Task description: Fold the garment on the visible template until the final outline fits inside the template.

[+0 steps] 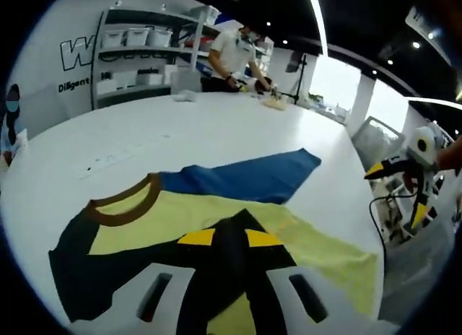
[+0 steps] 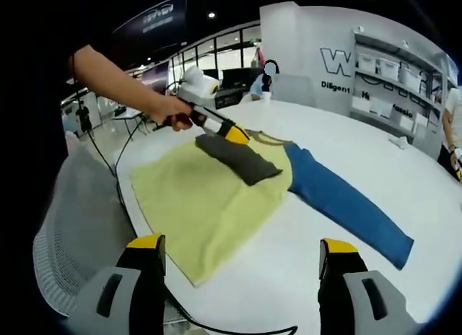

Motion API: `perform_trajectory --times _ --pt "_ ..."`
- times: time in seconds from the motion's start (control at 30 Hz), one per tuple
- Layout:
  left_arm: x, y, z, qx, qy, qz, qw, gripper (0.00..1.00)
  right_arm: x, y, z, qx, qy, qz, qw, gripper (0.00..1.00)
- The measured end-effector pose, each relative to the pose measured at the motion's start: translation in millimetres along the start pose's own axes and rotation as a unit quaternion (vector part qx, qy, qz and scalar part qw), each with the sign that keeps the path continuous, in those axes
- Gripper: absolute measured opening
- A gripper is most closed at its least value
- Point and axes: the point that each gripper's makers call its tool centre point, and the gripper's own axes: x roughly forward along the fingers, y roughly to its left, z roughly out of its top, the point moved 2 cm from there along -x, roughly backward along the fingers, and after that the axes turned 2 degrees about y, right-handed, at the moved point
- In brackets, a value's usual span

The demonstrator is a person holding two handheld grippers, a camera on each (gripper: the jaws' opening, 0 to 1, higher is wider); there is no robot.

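A yellow shirt [image 1: 216, 212] with a brown collar [image 1: 123, 209] lies flat on the white table [image 1: 216, 125]. Its blue sleeve [image 1: 245, 177] stretches out to the side. The black sleeve [image 2: 238, 158] is folded over the yellow body [image 2: 209, 198]. My left gripper [image 1: 229, 238] is shut on that black sleeve; in the right gripper view a hand holds the left gripper [image 2: 237, 135] at the sleeve's edge. My right gripper [image 2: 243, 250] hangs open above the table's near edge, past the shirt's hem, with nothing between its jaws. It appears as the right gripper [image 1: 397, 193] beyond the table's rim.
A person in a white shirt [image 1: 234, 53] works at the table's far side. Shelves with boxes [image 1: 137, 39] stand behind. A grey mesh chair [image 2: 79, 227] and a black cable [image 2: 115, 169] sit beside the near table edge. The blue sleeve [image 2: 346, 201] reaches toward open tabletop.
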Motion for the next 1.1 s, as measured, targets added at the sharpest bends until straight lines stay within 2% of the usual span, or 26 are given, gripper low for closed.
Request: perform_trajectory --times 0.27,0.47,0.6,0.73,0.8,0.93,1.1 --pt "-17.5 0.7 -3.3 0.040 0.002 0.001 0.9992 0.21 0.9 -14.5 5.1 0.012 -0.009 -0.013 0.9998 0.86" --pt "-33.5 3.4 -3.8 0.054 -0.012 0.002 0.9984 0.20 3.0 -24.3 7.8 0.015 -0.011 -0.019 0.9996 0.86" --pt "-44.5 6.0 -3.1 0.052 -0.019 0.005 0.9984 0.32 3.4 -32.6 8.8 0.022 -0.014 -0.025 0.9993 0.86" --pt "-54.3 8.0 -3.7 0.070 -0.026 0.016 0.9970 0.47 1.9 -43.1 9.9 0.028 -0.016 -0.034 0.9989 0.87" --pt "-59.7 8.0 -5.1 0.076 -0.026 0.020 0.9966 0.51 0.7 -49.4 10.6 0.032 -0.019 -0.040 0.9985 0.88" --pt "-66.5 10.5 -9.9 0.078 -0.022 0.027 0.9964 0.67 -1.0 -60.0 10.2 0.037 -0.019 -0.052 0.9978 0.88" --pt "-80.7 10.3 -16.0 0.077 -0.020 0.031 0.9964 0.74 -3.3 -76.3 9.2 0.041 -0.018 -0.070 0.9965 0.87"
